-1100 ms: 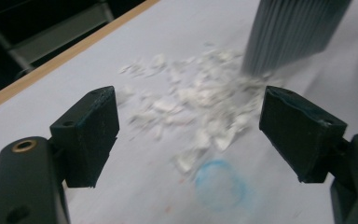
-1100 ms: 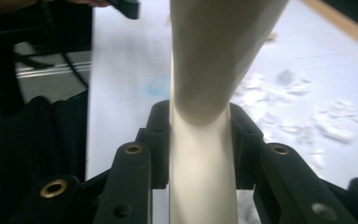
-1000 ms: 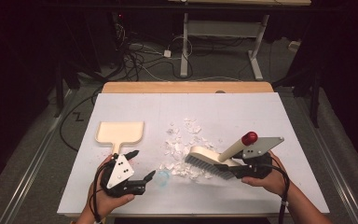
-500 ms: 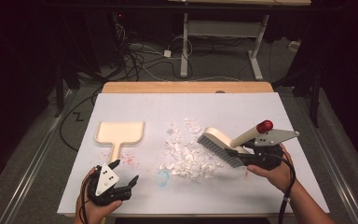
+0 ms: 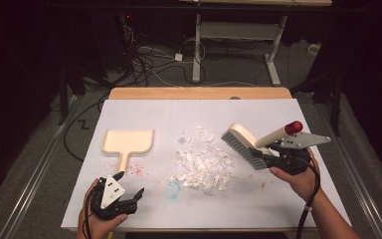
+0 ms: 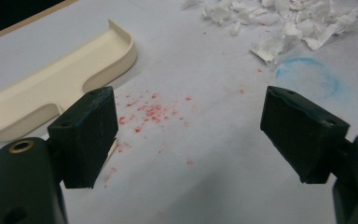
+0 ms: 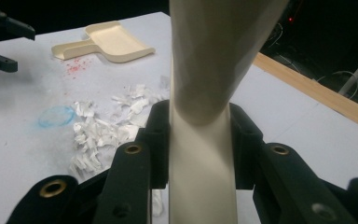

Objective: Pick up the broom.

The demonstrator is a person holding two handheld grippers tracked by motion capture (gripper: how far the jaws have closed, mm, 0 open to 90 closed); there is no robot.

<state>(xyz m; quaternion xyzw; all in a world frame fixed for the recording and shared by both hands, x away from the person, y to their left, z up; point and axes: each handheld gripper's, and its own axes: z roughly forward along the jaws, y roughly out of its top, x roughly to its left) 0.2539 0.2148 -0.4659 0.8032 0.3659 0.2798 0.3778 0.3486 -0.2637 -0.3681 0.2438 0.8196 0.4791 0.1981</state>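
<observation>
- Two handheld black grippers are working over a white-covered table [image 5: 288, 209].
- The right gripper [image 5: 278, 158] is clamping its jaws on the handle of a cream plastic brush with dark bristles and a red cap [image 5: 243, 139], which is hanging tilted just right of the pile of torn white paper scraps [image 5: 204, 164].
- The left gripper [image 5: 122, 199] is hovering near the table's front edge, jaws spread wide and holding nothing.
- A cream plastic dustpan [image 5: 128, 142] is lying flat left of the scraps, its handle pointing toward the left gripper.
</observation>
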